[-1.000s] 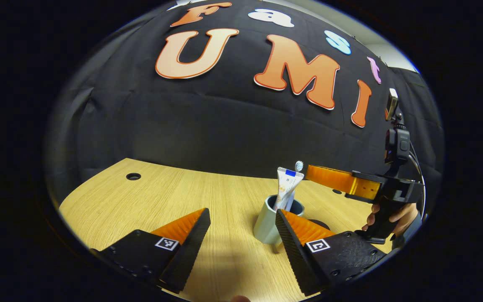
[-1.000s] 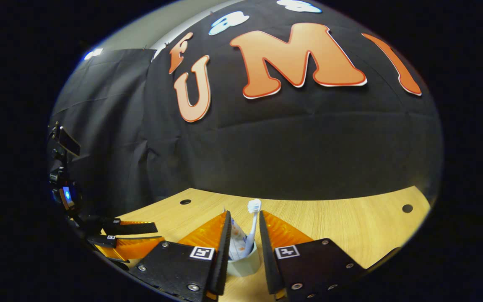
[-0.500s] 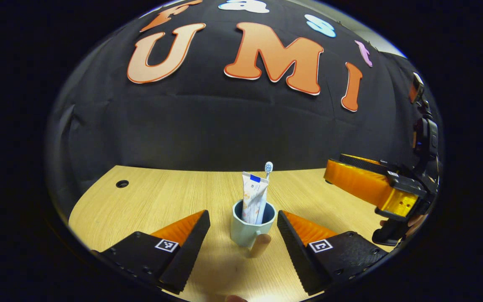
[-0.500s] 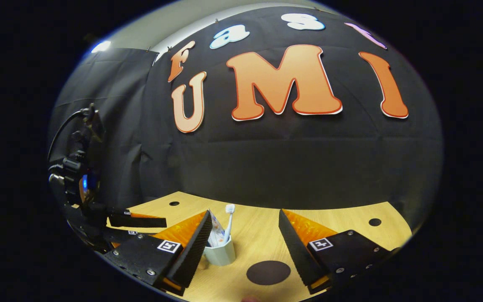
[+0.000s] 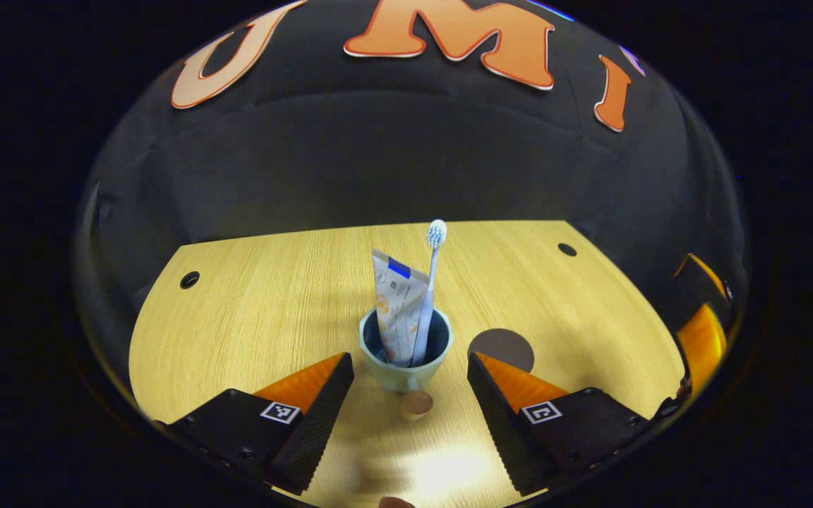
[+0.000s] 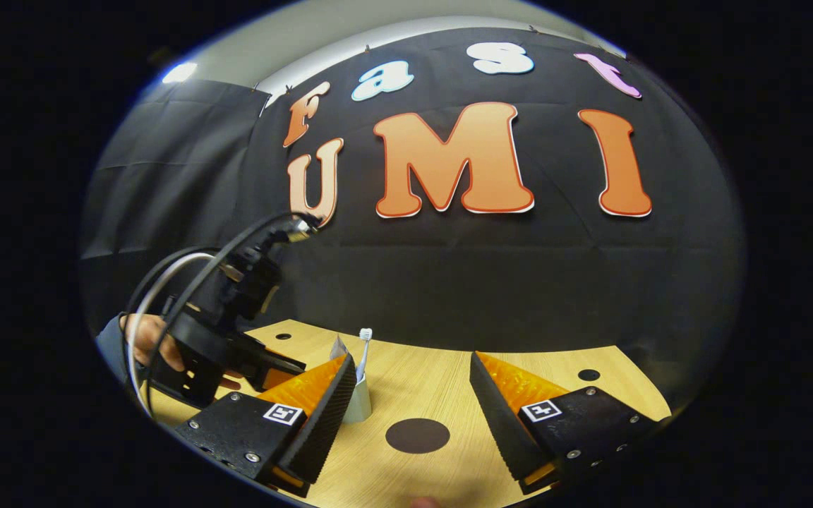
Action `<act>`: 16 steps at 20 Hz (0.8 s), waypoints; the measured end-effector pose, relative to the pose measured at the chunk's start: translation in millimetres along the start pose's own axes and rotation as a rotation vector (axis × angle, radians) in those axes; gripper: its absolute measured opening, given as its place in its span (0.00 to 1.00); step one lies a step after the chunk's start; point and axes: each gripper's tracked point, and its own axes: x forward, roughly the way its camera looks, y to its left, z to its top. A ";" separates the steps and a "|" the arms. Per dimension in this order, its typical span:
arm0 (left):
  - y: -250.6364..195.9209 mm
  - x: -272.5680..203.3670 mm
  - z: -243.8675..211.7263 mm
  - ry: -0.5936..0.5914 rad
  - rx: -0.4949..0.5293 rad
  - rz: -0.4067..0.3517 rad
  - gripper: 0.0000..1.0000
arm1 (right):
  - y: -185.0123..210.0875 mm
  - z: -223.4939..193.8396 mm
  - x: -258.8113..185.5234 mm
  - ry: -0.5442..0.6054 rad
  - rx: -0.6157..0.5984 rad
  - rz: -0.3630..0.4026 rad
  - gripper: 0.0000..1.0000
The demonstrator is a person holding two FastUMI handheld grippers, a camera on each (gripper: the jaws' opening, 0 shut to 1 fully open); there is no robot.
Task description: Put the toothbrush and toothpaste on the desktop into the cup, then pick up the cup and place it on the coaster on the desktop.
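In the left gripper view, the cup stands upright on the counter, at the lower centre of the frame, with the toothpaste and the toothbrush inside. The dark coaster lies just right of it. The left gripper is wide open before the cup and holds nothing; the right gripper is also wide and empty. The cup looks rigid, smooth and top-heavy, so I would grasp its wall low, not the small handle.

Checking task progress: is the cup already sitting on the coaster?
No, the cup stands on the bare desktop beside the dark round coaster, not on it.
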 end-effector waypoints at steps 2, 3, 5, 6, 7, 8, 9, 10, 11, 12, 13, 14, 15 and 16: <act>-0.1 9.3 -7.3 0.053 0.003 0.026 0.98 | -9.1 -1.4 -12.0 -0.002 -0.019 -0.016 0.96; 0.2 14.9 -13.8 0.093 -0.005 0.037 0.98 | -11.5 -4.9 -18.2 0.004 -0.028 -0.018 1.00; -6.1 27.9 -33.6 0.184 -0.029 0.011 0.98 | -14.2 -8.5 -28.0 0.010 -0.034 -0.015 0.97; -9.3 32.8 -45.7 0.235 -0.045 0.006 0.97 | -15.6 -11.0 -31.8 0.010 -0.030 -0.013 0.96; -8.6 39.0 -51.8 0.268 -0.048 0.011 0.98 | -16.2 -13.7 -35.9 0.010 -0.024 -0.009 0.97; -3.9 42.1 -55.1 0.295 -0.049 0.037 0.98 | -16.4 -16.4 -38.4 0.013 -0.018 -0.007 0.97; -0.2 45.3 -54.8 0.307 -0.040 0.051 0.98 | -17.0 -20.3 -40.3 0.019 -0.015 -0.005 0.97; 0.3 48.7 -53.8 0.314 -0.044 0.059 0.98 | -17.7 -23.8 -41.3 0.027 -0.015 -0.008 0.97; -0.9 53.6 -53.7 0.329 -0.044 0.060 0.93 | -18.8 -25.9 -42.0 0.031 -0.014 -0.008 0.97; 2.1 60.8 -54.4 0.341 -0.037 0.076 0.88 | -19.1 -26.6 -43.0 0.034 -0.011 -0.010 0.97; 3.3 65.9 -55.4 0.349 -0.032 0.084 0.62 | -19.3 -26.9 -44.8 0.031 -0.005 -0.009 0.97; 3.2 67.6 -58.5 0.344 -0.031 0.086 0.62 | -18.5 -26.2 -45.3 0.029 0.003 -0.005 0.97; 3.3 63.9 -59.9 0.350 -0.035 0.089 0.62 | -18.5 -25.7 -45.2 0.027 0.008 -0.005 0.97; 6.1 62.2 -61.8 0.349 -0.052 0.088 0.57 | -17.8 -26.5 -45.4 0.027 0.011 -0.001 0.97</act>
